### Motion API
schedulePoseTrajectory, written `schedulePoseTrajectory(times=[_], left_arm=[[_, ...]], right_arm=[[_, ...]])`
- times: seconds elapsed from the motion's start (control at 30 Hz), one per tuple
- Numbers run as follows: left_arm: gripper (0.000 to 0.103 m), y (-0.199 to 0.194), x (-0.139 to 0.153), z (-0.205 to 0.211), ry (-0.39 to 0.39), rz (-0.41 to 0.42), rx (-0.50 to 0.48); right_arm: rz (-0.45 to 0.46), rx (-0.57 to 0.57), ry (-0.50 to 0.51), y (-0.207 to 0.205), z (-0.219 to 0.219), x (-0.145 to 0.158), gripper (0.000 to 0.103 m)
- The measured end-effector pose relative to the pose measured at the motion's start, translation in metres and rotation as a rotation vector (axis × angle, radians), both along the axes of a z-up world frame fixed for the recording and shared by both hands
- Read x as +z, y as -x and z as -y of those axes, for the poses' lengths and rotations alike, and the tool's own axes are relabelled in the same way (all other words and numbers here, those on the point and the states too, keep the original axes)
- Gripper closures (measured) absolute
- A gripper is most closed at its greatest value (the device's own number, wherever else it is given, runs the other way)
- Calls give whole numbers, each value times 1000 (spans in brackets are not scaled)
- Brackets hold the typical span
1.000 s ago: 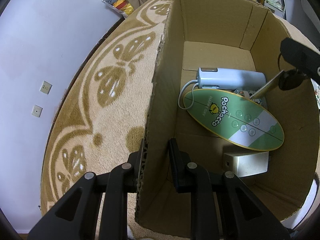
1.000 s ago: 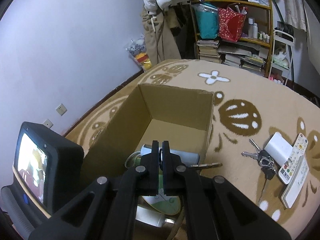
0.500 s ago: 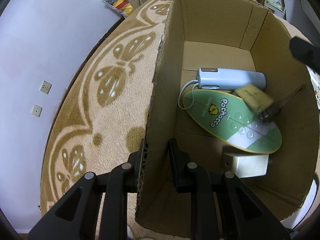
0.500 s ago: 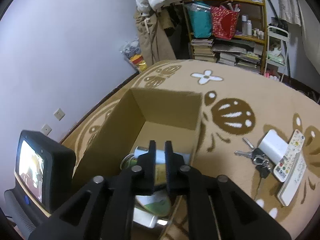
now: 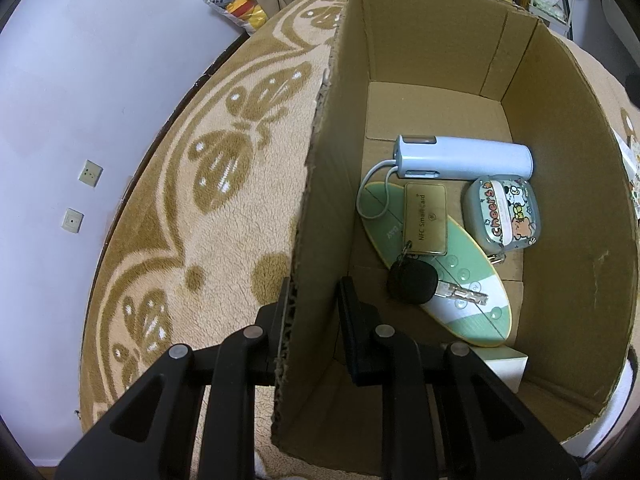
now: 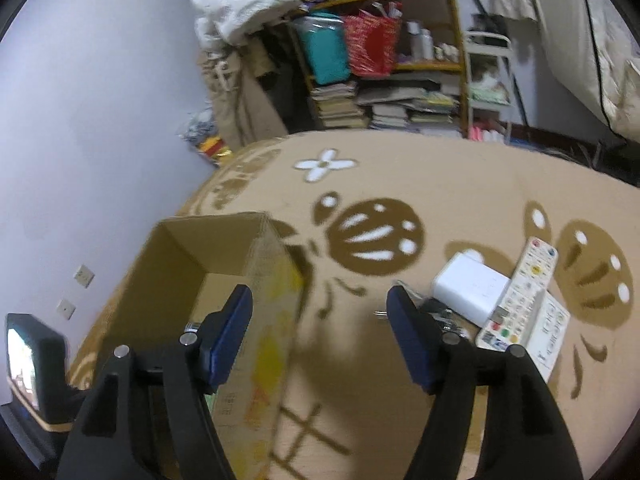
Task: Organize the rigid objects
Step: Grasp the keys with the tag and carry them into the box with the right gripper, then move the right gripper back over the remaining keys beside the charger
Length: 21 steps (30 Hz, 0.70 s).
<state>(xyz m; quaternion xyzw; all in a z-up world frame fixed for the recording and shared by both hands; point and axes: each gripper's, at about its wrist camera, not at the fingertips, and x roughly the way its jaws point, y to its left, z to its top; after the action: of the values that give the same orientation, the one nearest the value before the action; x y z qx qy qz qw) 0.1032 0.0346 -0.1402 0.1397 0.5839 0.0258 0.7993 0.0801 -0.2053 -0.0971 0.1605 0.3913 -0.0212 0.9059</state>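
My left gripper (image 5: 314, 300) is shut on the near left wall of the cardboard box (image 5: 320, 184). Inside lie a black key with a gold NFC card tag (image 5: 424, 220) on a green oval board (image 5: 472, 312), a pale blue cylinder device (image 5: 464, 157), a cartoon earbud case (image 5: 504, 214) and a white block (image 5: 506, 364). My right gripper (image 6: 320, 332) hangs open and empty, right of the box (image 6: 256, 272), above the carpet. On the carpet beyond it are a white power adapter (image 6: 470, 288), two remotes (image 6: 524, 300) and a bunch of keys (image 6: 444, 314).
A beige carpet with brown patterns (image 5: 208, 200) covers the floor up to a lilac wall with two sockets (image 5: 82, 192). A cluttered shelf with books and bags (image 6: 380, 64) stands at the far end. A small screen device (image 6: 28, 360) sits at the left.
The right gripper opened, let the key with the card tag fall into the box onto the green board, then swung up and right out of the box. The left gripper kept its grip.
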Motion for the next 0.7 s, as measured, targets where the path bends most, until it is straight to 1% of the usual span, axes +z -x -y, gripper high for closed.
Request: schedulePoseTrajectory(times=[0.27, 0.5, 0.7], left_arm=[[83, 1, 0, -2, 6, -2, 4], [83, 2, 1, -2, 6, -2, 1], [83, 2, 1, -2, 9, -5, 3]], right_arm=[[-73, -88, -14, -1, 31, -39, 29], [-80, -82, 9, -3, 41, -54, 29], [-125, -77, -47, -7, 58, -66, 29]])
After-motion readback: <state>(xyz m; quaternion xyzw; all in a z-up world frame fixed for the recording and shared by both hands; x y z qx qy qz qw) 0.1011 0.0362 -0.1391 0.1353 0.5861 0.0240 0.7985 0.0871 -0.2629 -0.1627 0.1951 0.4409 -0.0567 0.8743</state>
